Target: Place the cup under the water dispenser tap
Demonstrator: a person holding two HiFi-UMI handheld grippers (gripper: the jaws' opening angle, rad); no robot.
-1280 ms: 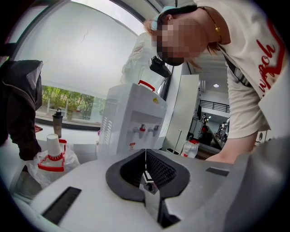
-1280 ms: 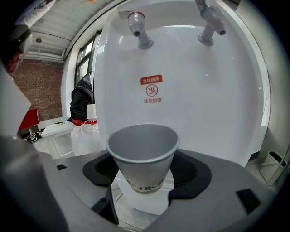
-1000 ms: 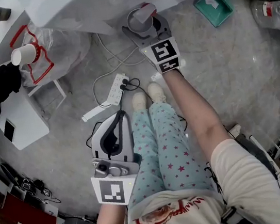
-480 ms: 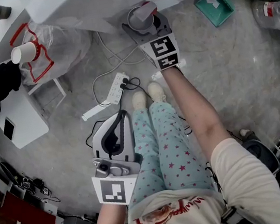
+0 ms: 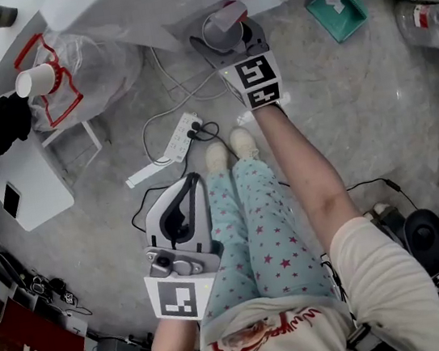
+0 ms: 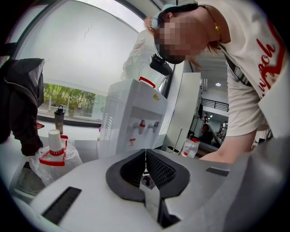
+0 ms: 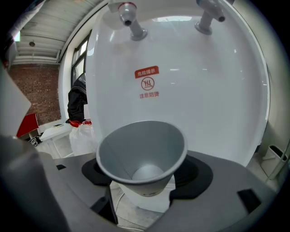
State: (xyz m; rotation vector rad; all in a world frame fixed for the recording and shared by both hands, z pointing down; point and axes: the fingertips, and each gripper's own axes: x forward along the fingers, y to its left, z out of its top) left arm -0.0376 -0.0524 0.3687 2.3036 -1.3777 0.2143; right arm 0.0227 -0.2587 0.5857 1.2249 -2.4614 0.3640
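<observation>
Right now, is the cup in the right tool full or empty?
Empty. The right gripper view looks into the cup through its open mouth: a bare grey bottom shows, with no liquid.

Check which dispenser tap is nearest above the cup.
The red-capped tap, left in the right gripper view; the grey tap is off to the right of the cup.

Bright daylight pours through the window (image 6: 77,54). Glare streaks the white water dispenser (image 7: 195,81). Edges bend and darken.
</observation>
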